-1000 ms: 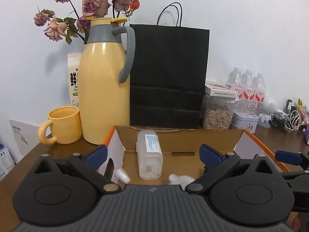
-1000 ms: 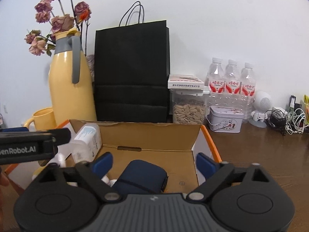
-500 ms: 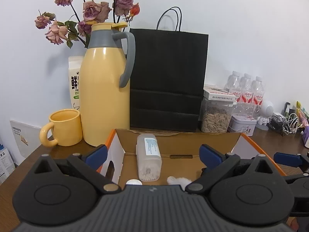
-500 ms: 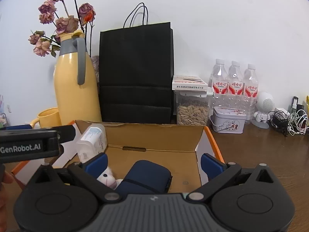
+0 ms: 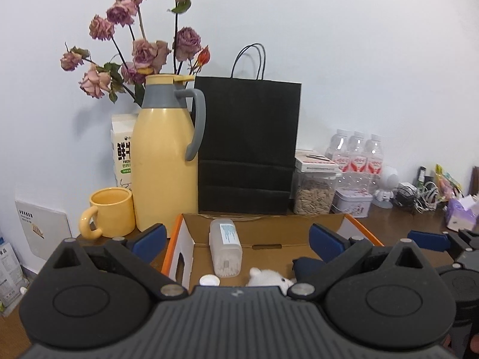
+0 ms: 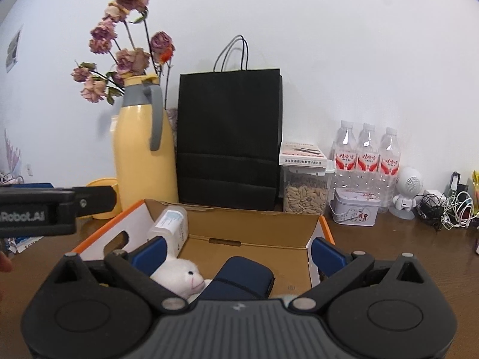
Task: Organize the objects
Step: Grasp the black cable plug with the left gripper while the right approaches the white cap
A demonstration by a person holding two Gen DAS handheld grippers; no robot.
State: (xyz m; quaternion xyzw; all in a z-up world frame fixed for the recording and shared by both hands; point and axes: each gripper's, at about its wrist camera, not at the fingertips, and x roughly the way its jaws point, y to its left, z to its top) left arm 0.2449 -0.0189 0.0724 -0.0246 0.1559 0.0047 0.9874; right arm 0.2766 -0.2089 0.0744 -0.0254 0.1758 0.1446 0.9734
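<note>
Both claws empty, fingers spread wide. L claw (image 5: 236, 240) and R claw (image 6: 236, 252) both sit at the near, lower edge of the cardboard box (image 6: 257, 233), looking in over it.

Box contents (lower centre of both frames):
- clear cotton-swab container (image 5: 225, 246), lying on its side, long axis running near-to-far, i.e. roughly along the L claw's view line; in R view it lies against the box's left wall (image 6: 170, 229).
- white plush toy (image 6: 187, 278), lower centre-left in R view, head just beside R claw's left fingertip; only its top shows in L view (image 5: 268, 276).
- navy pouch (image 6: 242, 278), touching the plush on its right, near wall of box.
- small white cap (image 5: 209, 280) at the bottom edge of L view, partly hidden by the claw body.

Judgement: items look packed already; task seems near done, or a next item is to be fetched. Nothing loose on the counter (image 6: 389, 245) close to either claw. If the swab container needs shifting, L claw is the nearer one & is centred on it, but the fingers straddle its short width only if approach stays along its long axis. For plush/pouch, R claw is nearer, both directly below-ahead.

Background, upper half of frame: yellow thermos (image 5: 166, 161), yellow mug (image 5: 109, 212), black paper bag (image 5: 248, 146), not involved AFAICT.
</note>
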